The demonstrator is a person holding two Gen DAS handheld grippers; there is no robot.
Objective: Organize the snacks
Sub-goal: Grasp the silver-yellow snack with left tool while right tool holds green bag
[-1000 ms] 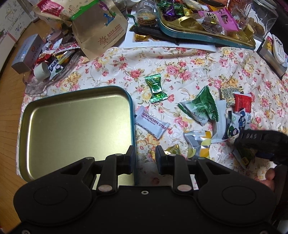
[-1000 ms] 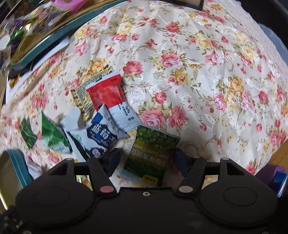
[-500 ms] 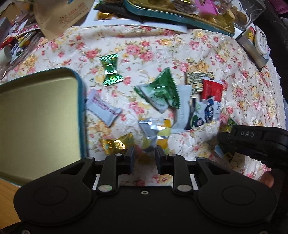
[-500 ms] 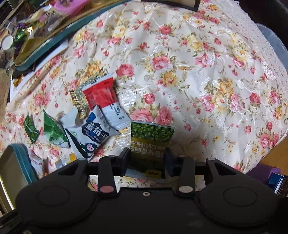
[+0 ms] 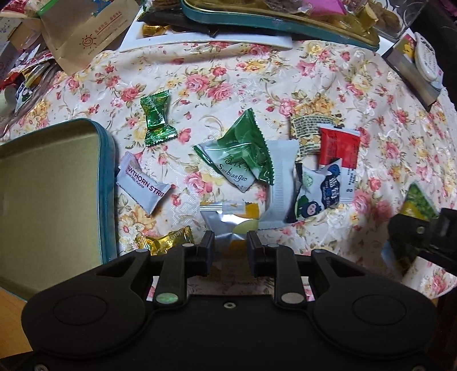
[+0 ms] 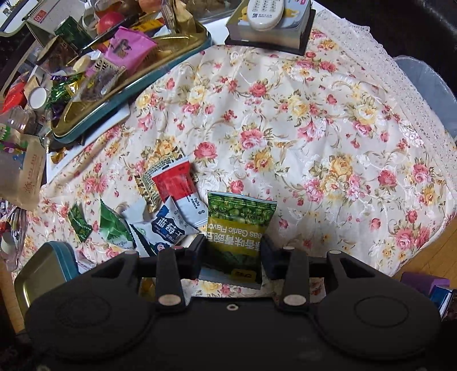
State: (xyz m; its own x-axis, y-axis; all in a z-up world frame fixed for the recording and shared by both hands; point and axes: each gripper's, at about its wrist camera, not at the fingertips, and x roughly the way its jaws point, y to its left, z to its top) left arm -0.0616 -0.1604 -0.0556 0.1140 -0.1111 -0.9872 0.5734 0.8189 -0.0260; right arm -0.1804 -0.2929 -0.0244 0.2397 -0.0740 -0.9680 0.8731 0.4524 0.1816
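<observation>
My right gripper (image 6: 232, 249) is shut on a green garlic pea packet (image 6: 238, 228) and holds it above the floral cloth; the packet also shows in the left wrist view (image 5: 417, 203). My left gripper (image 5: 230, 246) is open with a narrow gap, low over a silver and yellow wrapper (image 5: 228, 217). An empty teal-rimmed gold tin (image 5: 48, 197) lies at the left. Loose snacks lie between: a green candy (image 5: 157, 118), a white hawthorn strip (image 5: 141, 184), a gold candy (image 5: 162, 239), a green Sui bian guo packet (image 5: 242, 155), a blueberry packet (image 5: 317, 194), a red and white packet (image 5: 338, 148).
A second teal tin (image 6: 128, 85) full of snacks sits at the back on a white board (image 5: 205, 40). A brown paper bag (image 5: 85, 31) and clutter fill the back left. A box with a remote (image 6: 268, 25) stands at the back right. The cloth's edge (image 6: 428, 256) drops off at the right.
My right gripper closed on the pea packet and lifted it off the cloth. My left gripper moved right from over the empty tin to over the silver and yellow wrapper.
</observation>
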